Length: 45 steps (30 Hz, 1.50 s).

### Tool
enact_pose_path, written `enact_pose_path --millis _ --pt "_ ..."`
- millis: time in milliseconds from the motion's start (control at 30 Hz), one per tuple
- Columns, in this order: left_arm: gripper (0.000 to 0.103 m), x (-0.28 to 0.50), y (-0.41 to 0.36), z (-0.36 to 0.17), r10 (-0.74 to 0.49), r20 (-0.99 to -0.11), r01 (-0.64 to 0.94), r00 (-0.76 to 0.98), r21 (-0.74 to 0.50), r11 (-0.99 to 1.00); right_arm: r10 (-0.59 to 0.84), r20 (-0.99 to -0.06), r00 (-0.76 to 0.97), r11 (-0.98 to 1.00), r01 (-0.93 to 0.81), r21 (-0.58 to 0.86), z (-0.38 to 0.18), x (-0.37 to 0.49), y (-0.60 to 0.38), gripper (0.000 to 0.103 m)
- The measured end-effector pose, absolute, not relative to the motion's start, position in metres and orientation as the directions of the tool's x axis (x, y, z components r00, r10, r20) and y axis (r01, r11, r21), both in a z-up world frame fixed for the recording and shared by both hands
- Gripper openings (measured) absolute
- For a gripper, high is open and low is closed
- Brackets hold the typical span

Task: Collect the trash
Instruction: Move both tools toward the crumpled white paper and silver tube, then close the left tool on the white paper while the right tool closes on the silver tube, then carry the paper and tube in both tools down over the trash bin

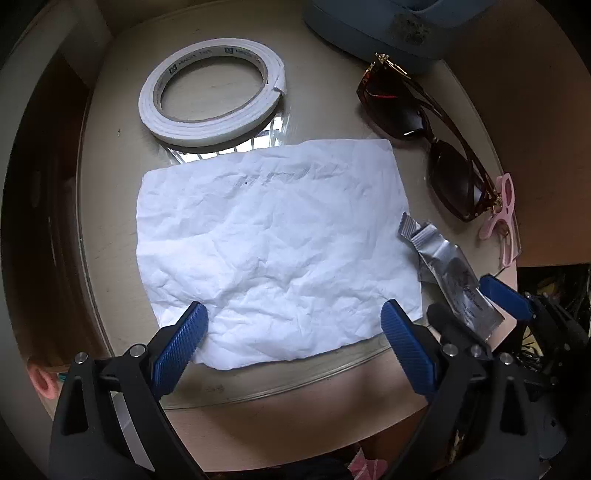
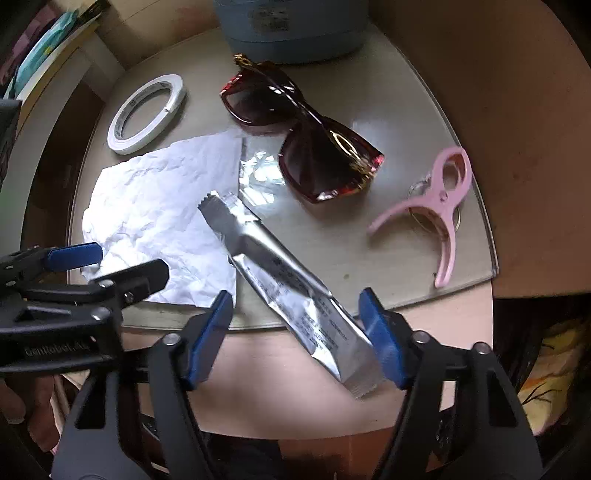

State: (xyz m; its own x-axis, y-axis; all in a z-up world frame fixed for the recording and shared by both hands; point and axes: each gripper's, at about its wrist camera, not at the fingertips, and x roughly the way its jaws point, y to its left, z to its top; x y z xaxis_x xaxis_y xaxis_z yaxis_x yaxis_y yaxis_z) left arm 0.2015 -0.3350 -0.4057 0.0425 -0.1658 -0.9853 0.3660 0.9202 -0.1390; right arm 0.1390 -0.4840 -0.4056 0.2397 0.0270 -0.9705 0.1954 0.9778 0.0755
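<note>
A crumpled white paper sheet (image 1: 273, 243) lies flat on the glass-topped table; it also shows in the right wrist view (image 2: 159, 214). My left gripper (image 1: 295, 325) is open, its blue fingers straddling the paper's near edge. A silver foil wrapper (image 2: 284, 280) lies beside the paper's right edge, its near end sticking out past the table edge; it also shows in the left wrist view (image 1: 454, 273). My right gripper (image 2: 297, 317) is open, its fingers on either side of the wrapper's near end.
A white tape roll (image 1: 210, 88) lies at the back left. Dark sunglasses (image 2: 303, 136) and a pink clip (image 2: 439, 206) lie to the right. A blue container (image 2: 291, 26) stands at the back. The glass table edge (image 2: 461, 284) is close.
</note>
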Motion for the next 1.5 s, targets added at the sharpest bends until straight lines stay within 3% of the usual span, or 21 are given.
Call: enact_pose_path --millis 100,167,300,367,500,633,700,1500 --pt "0.091 0.202 -0.338 -0.406 -0.151 -0.988 0.359 0.042 -0.126 0.925 0.005 -0.971 0.239 0.979 0.196 0.053 -0.405 0.144 -0.482 0.044" --pt "0.077 0.200 -0.348 -0.404 -0.112 -0.992 0.365 0.064 -0.082 0.927 0.005 -0.971 0.240 0.978 0.203 0.055 -0.404 0.145 -0.483 0.036" --pt "0.066 0.201 -0.347 -0.401 -0.079 -0.993 0.365 0.085 -0.042 0.930 -0.001 -0.967 0.253 0.974 0.219 0.056 -0.403 0.142 -0.483 0.027" --pt "0.057 0.200 -0.342 -0.399 -0.075 -0.993 0.359 0.091 -0.038 0.933 -0.002 -0.965 0.262 0.973 0.225 0.059 -0.401 0.139 -0.481 0.013" --pt "0.041 0.202 -0.332 -0.394 -0.074 -0.992 0.356 0.104 -0.032 0.934 0.014 -0.965 0.264 0.968 0.239 0.079 -0.400 0.136 -0.478 0.010" --pt "0.006 0.212 -0.323 -0.389 -0.113 -0.990 0.360 0.089 -0.074 0.930 0.018 -0.962 0.273 0.966 0.243 0.087 -0.397 0.134 -0.475 0.009" --pt "0.000 0.214 -0.322 -0.390 -0.136 -0.988 0.369 0.080 -0.097 0.924 0.019 -0.961 0.277 0.965 0.245 0.090 -0.393 0.134 -0.478 0.009" --pt "0.000 0.200 -0.307 -0.326 -0.277 -0.949 0.370 0.149 -0.207 0.906 0.013 -0.941 0.339 0.947 0.297 0.120 -0.340 0.108 -0.479 0.009"
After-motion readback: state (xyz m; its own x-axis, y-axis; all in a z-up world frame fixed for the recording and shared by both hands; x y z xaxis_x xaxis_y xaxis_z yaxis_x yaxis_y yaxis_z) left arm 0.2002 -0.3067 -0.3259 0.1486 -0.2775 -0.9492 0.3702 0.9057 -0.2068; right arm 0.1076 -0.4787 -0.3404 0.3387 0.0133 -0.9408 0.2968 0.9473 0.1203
